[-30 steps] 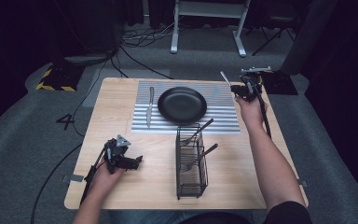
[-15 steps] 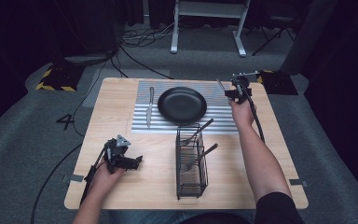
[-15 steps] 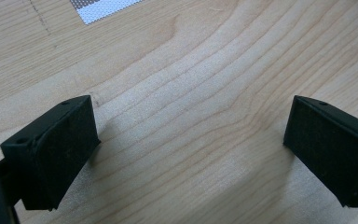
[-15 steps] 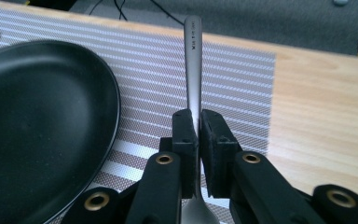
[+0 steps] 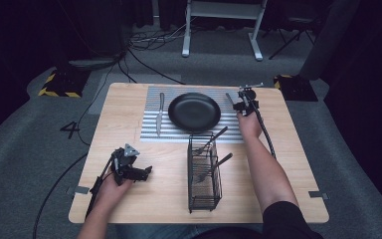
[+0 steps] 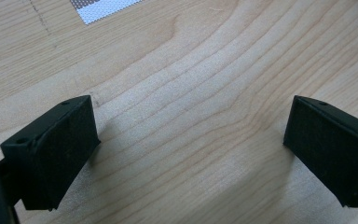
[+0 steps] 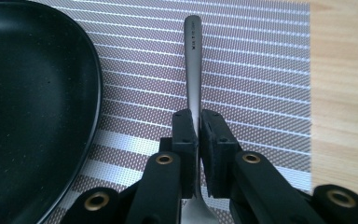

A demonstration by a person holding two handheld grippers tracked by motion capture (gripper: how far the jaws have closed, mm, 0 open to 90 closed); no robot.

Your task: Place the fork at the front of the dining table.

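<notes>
High view, reading from the left and taking the black plate as the reference: the left gripper rests on the bare wooden table well to the near left of the plate, held in the person's left hand. Its own view shows the 2 black jaws standing wide apart over the wood grain with nothing between them. Just left of the plate, a knife lies on the striped placemat, running front to back. The plate sits at the middle of the mat. Near it, on its front side, stands a black wire basket holding several utensils whose handles lean out toward the right. Just right of the plate, the right gripper hangs low over the mat. Seen from the right gripper view, the jaws are clamped tight on the handle of a metal utensil; its handle end points away along the mat beside the plate's rim, and whether it touches the mat I cannot tell.
</notes>
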